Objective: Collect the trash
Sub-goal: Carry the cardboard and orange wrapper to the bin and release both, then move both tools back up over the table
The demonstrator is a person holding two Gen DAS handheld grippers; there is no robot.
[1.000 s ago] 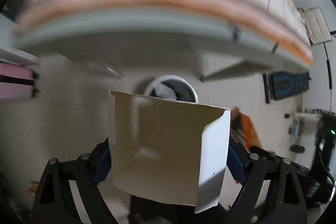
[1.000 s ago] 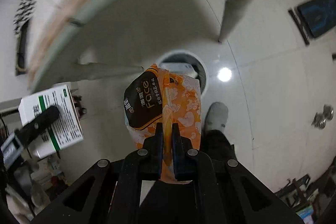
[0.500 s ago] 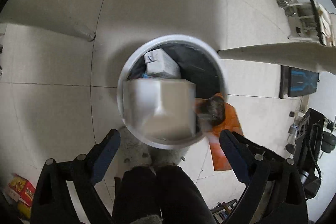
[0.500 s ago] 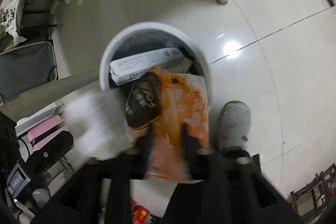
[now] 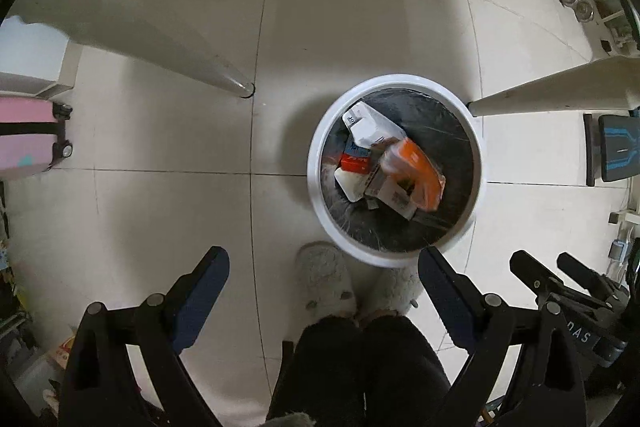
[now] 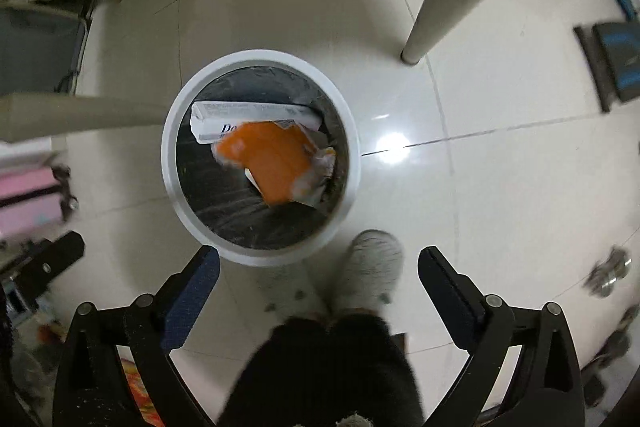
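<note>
orange packet (image 6: 272, 163) | tilted atop boxes (white) | inside bin (image 6: 256, 255)

Left gripper (image 5: 322, 269) and right gripper (image 6: 318, 263) point downward, jaws spread wide, holding nothing.

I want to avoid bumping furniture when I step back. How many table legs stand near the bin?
2. One table leg lands on the floor left of the trash bin; the other leg ends by its right rim. More may be out of view.

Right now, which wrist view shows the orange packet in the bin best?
The left wrist view: the orange packet is sharp, lying on boxes inside the bin. The right wrist view shows it larger and nearer centre but motion-blurred, hiding its print.
</note>
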